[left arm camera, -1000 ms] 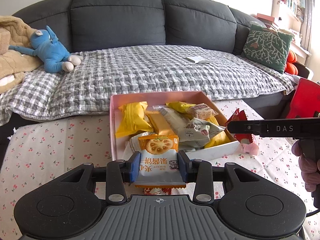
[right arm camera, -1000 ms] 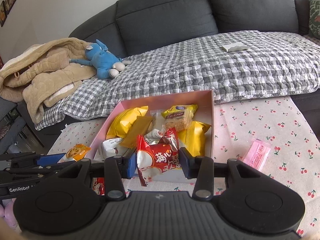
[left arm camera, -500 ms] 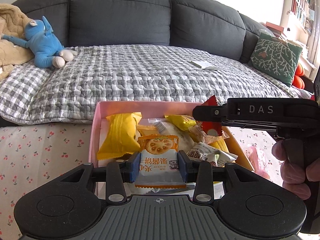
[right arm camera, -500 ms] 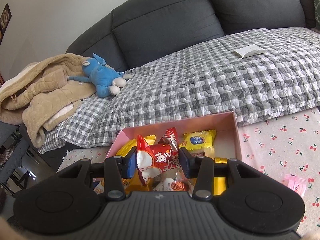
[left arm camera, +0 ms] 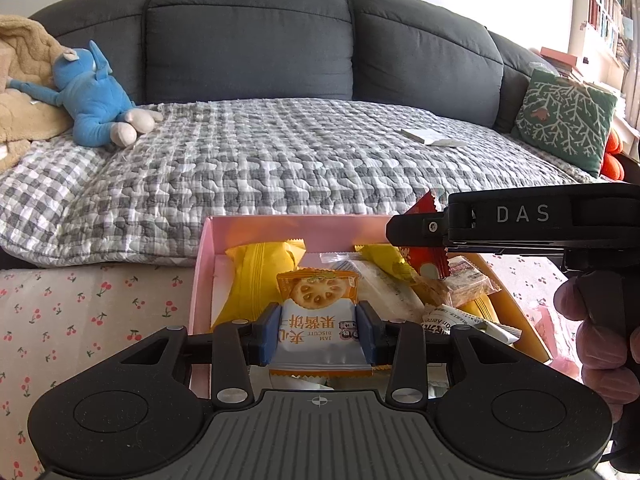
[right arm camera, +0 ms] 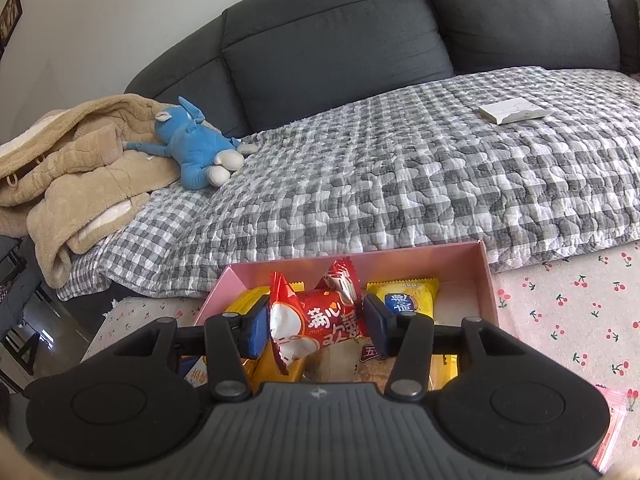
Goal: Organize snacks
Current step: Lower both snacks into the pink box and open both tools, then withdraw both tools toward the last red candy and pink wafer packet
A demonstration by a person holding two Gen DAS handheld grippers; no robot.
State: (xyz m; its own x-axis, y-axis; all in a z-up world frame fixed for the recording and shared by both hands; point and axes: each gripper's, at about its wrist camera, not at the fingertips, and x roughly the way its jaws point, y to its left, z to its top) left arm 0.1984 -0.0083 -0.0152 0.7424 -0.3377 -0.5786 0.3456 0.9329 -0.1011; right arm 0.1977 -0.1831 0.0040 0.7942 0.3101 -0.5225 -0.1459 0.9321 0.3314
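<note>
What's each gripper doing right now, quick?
Left gripper: closed on the orange jam biscuit packet, over the pink box.
Right gripper: jaws opening, red snack packet between them.

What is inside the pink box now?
The pink box holds yellow packets, white wrappers and a biscuit pack; items below the held jam biscuit packet are hidden.

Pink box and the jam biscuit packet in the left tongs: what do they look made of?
Pink box: probably matte cardboard, with thin flat walls and crisp folded corners. Jam biscuit packet: glossy plastic film, judging by its sheen, wrinkles and crimped serrated top edge.
</note>
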